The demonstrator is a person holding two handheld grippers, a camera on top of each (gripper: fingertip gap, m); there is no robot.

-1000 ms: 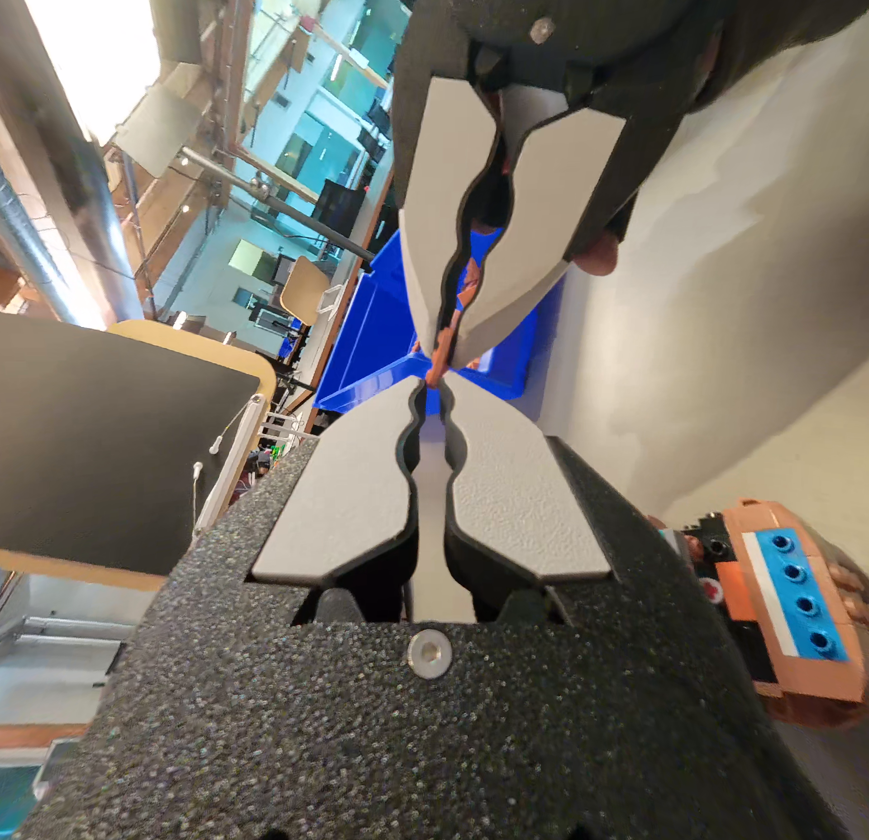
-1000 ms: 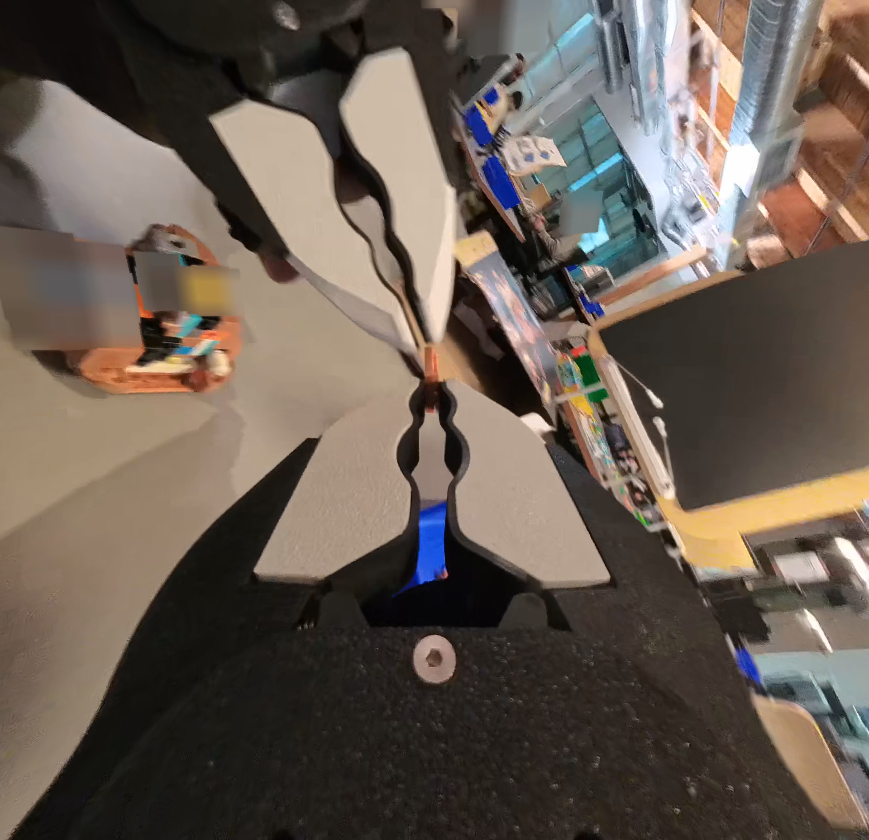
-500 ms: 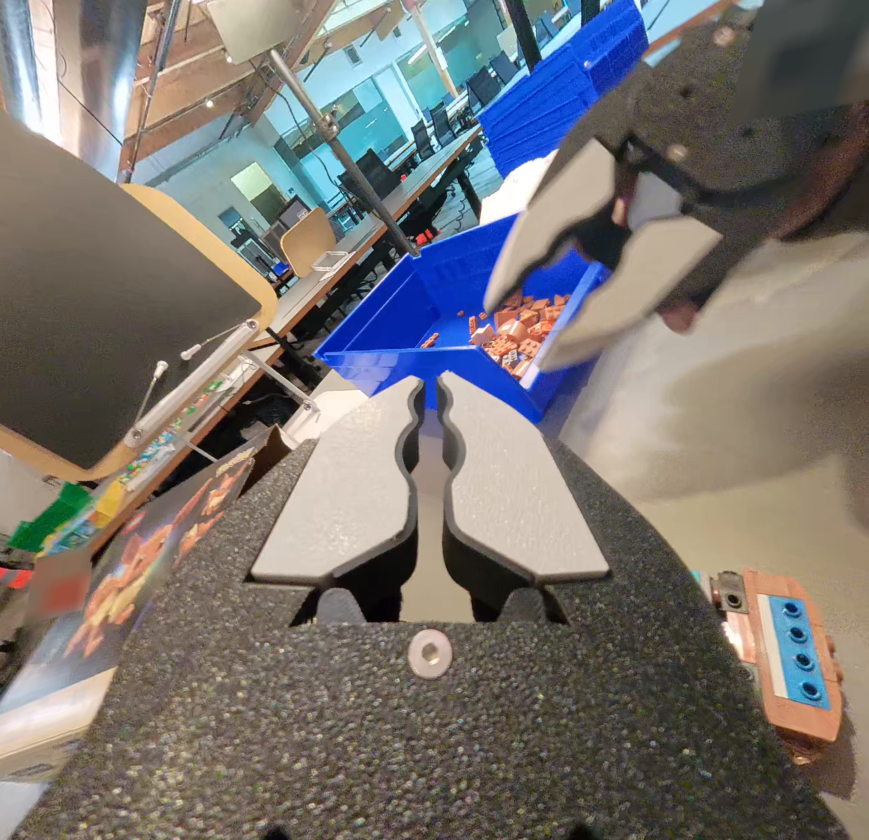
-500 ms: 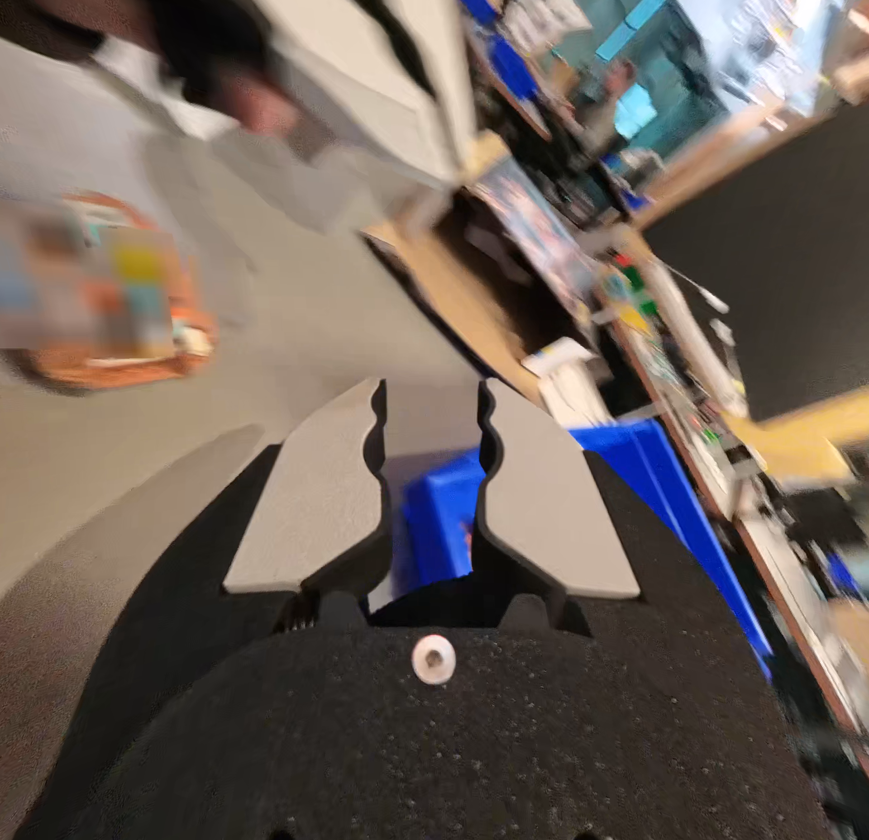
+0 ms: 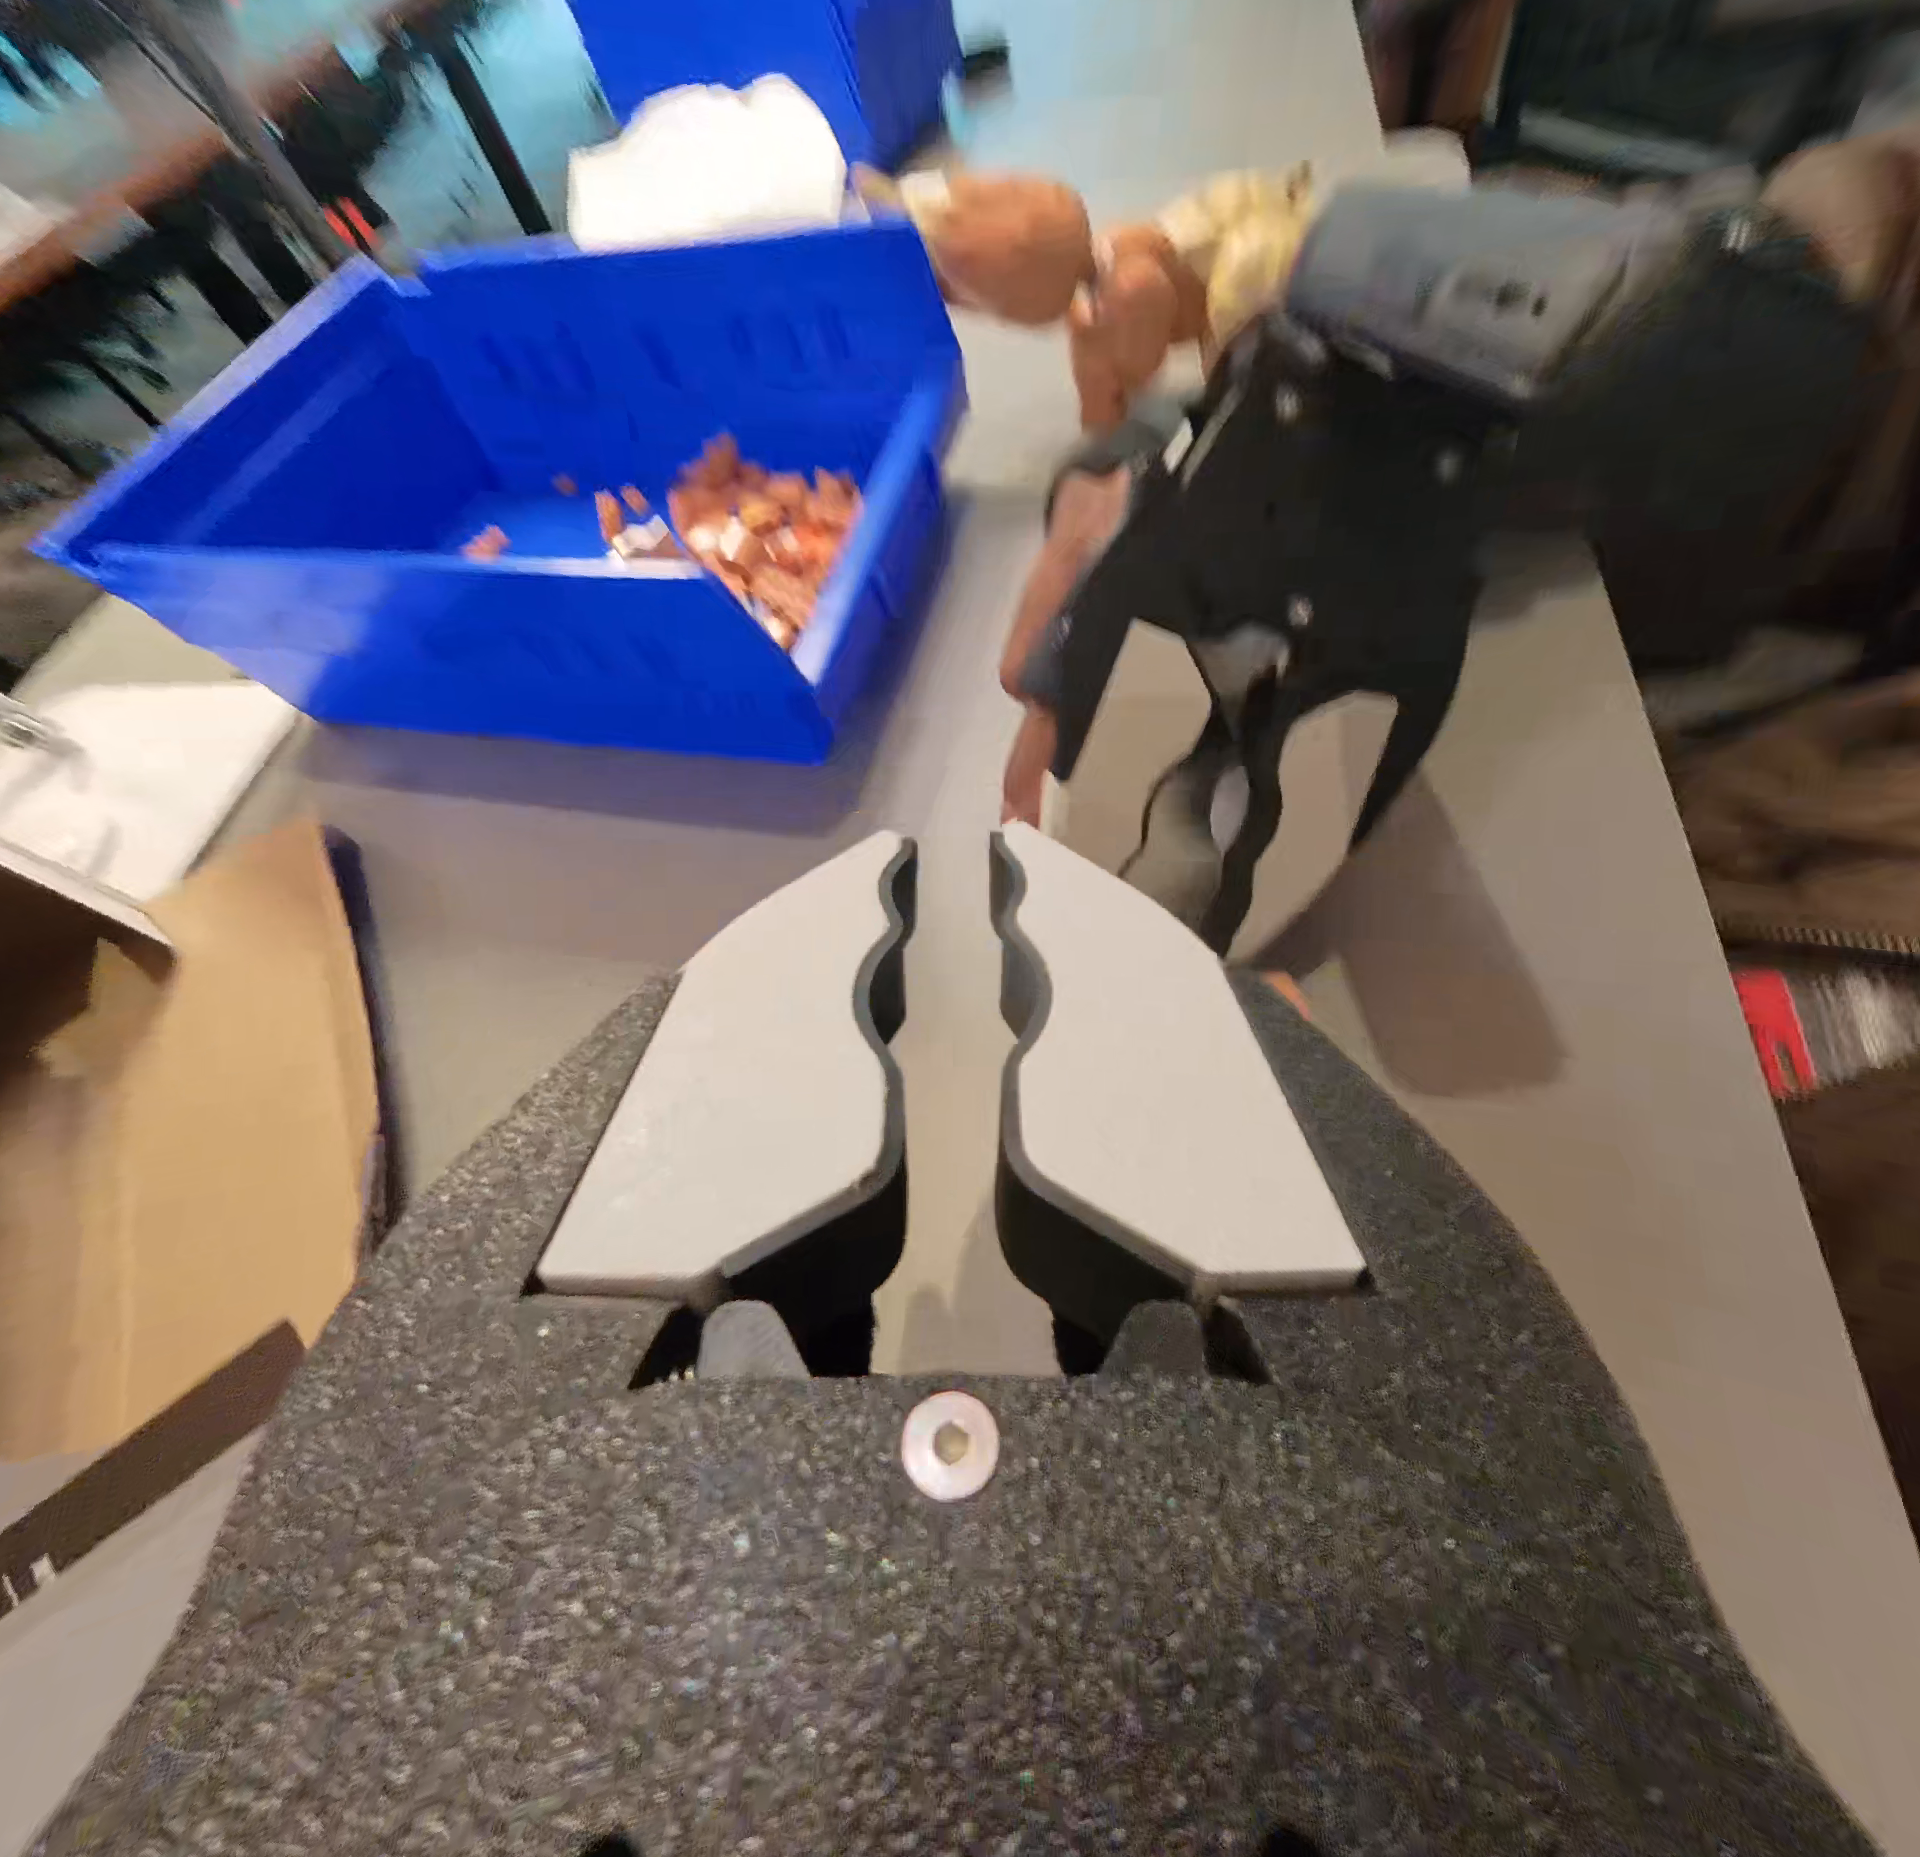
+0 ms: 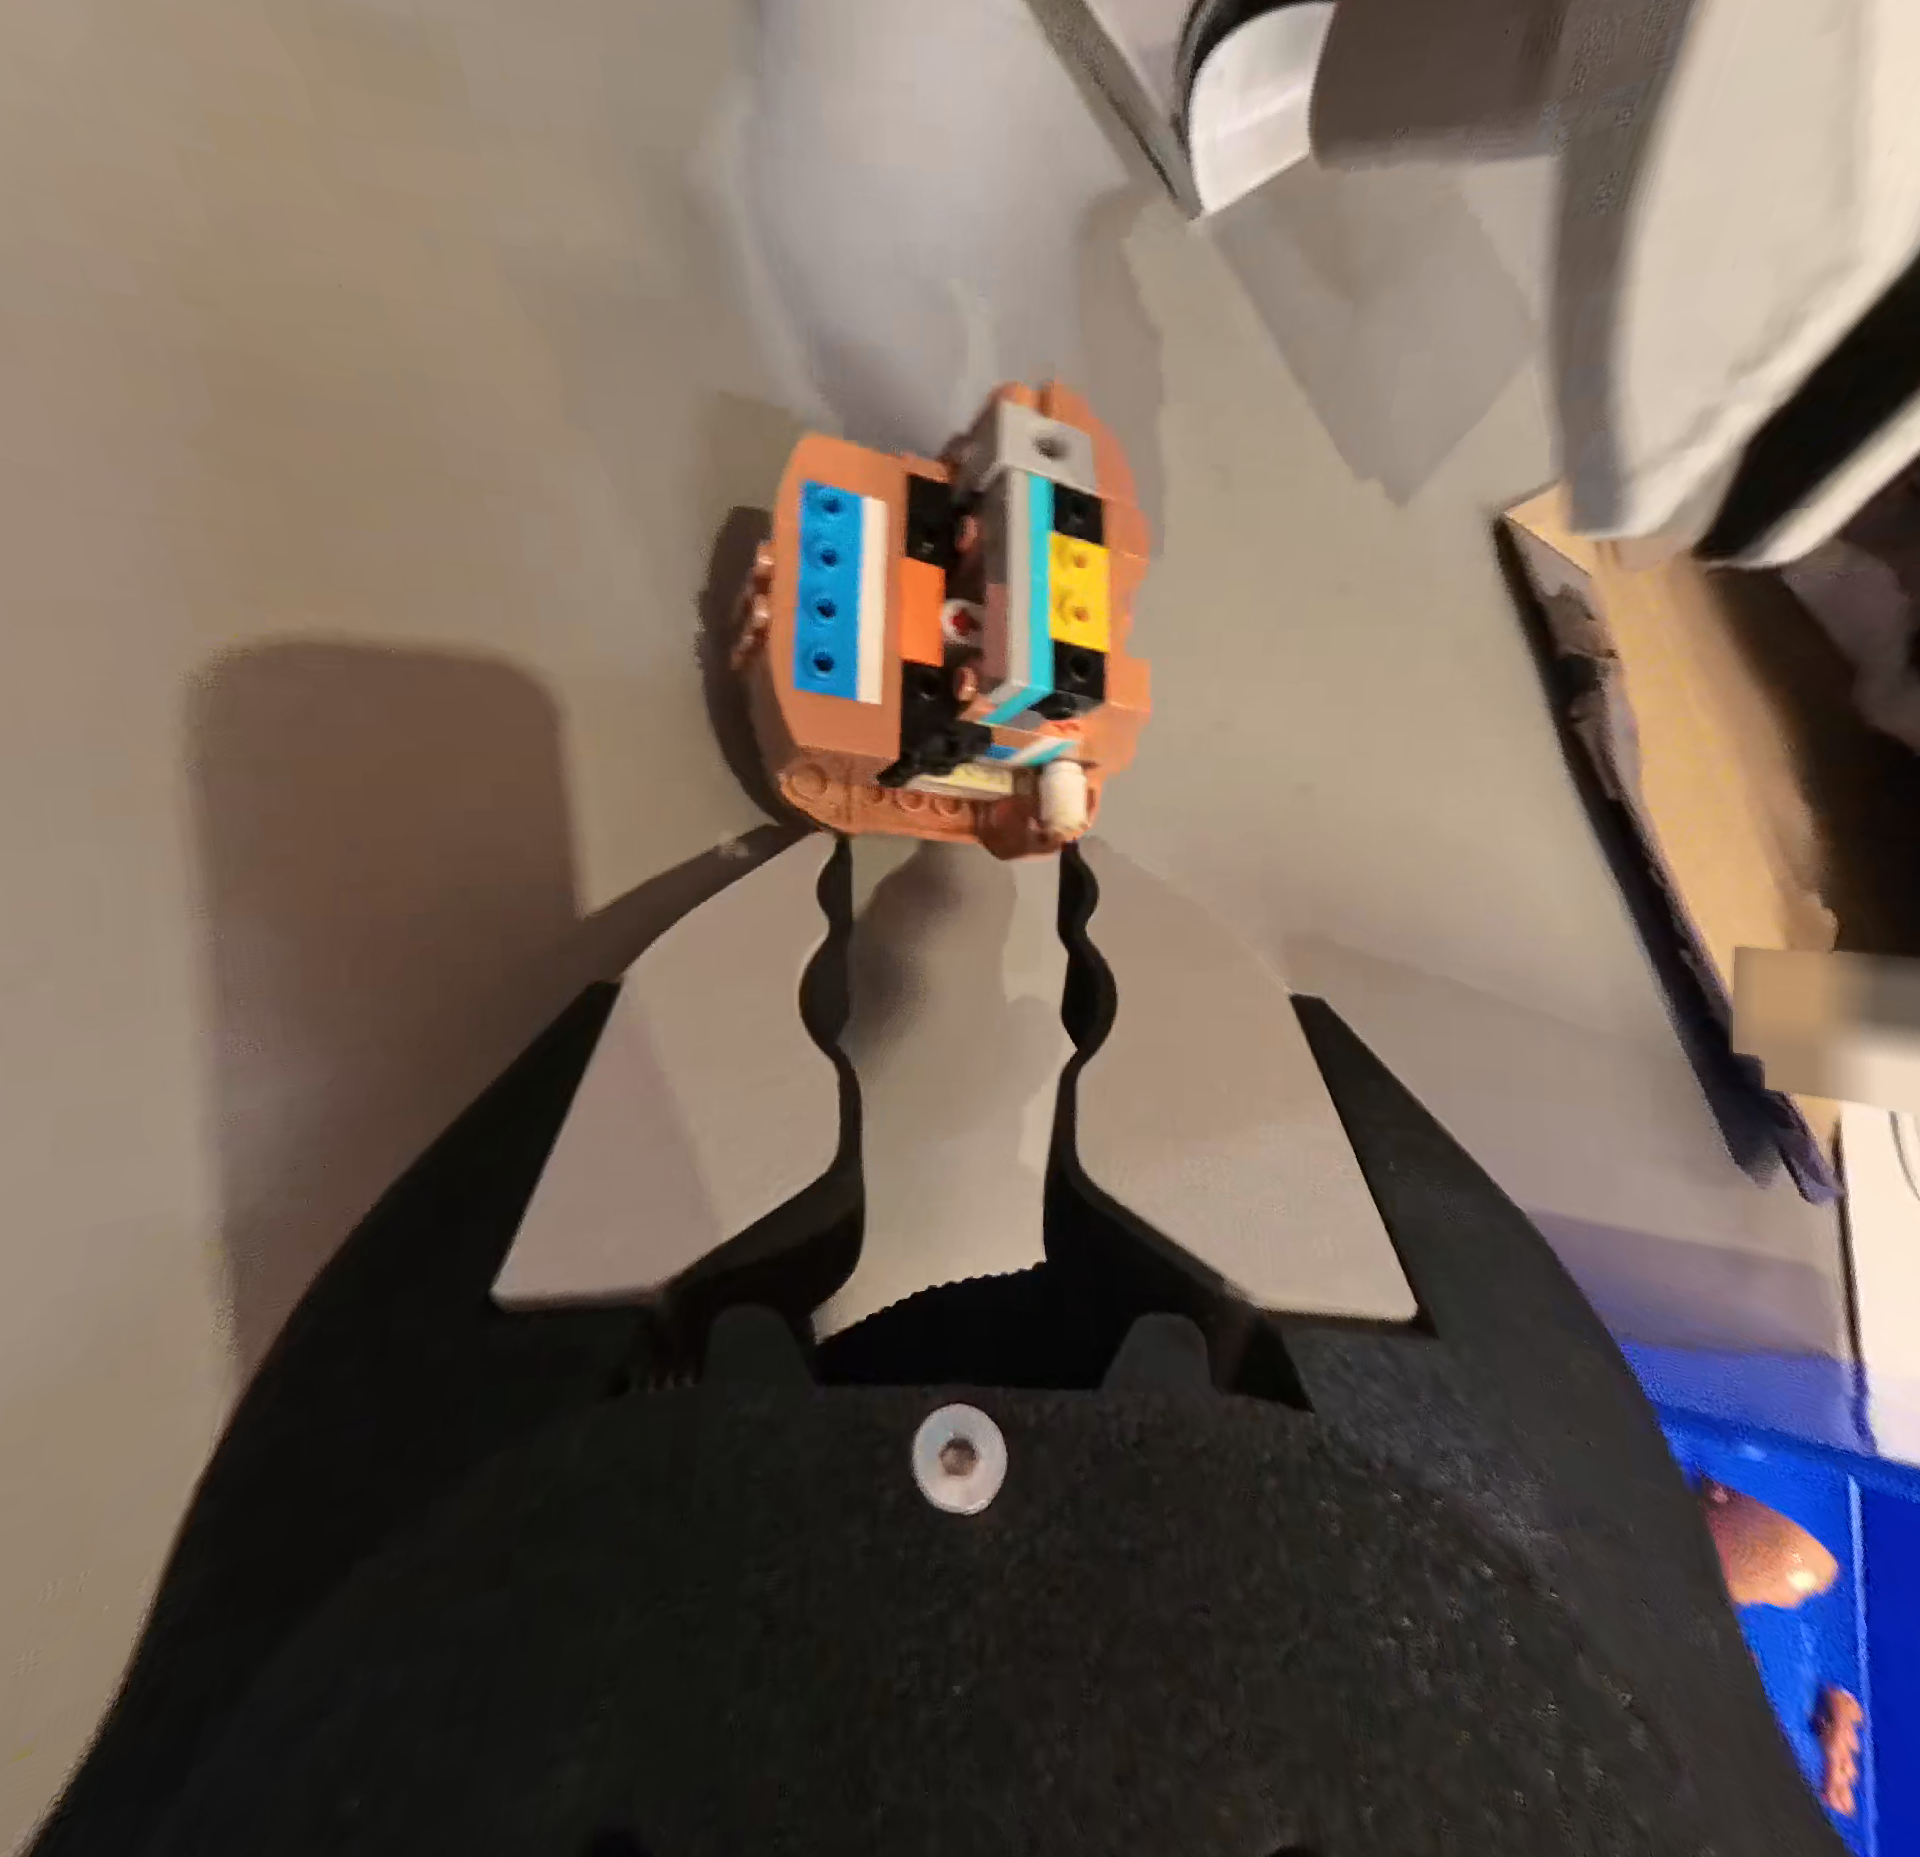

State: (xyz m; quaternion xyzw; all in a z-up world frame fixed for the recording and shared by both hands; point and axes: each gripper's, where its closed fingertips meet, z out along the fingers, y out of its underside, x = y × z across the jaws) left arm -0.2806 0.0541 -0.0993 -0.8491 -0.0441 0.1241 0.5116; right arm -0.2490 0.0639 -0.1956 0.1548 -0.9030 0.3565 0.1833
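Now noted: right gripper with fingers spread wide, empty, tips just short of brick model on grey table; left gripper with fingers slightly parted, empty, above table, pointing towards blue bin of brown bricks, cardboard box at left.

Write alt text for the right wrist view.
The right gripper, open and holding nothing, points down at a small toy brick model in brown, blue, black and yellow that sits on a grey table, its fingertips just short of the model's near edge. A cardboard box lies to the right, and a blue bin's corner shows at lower right.
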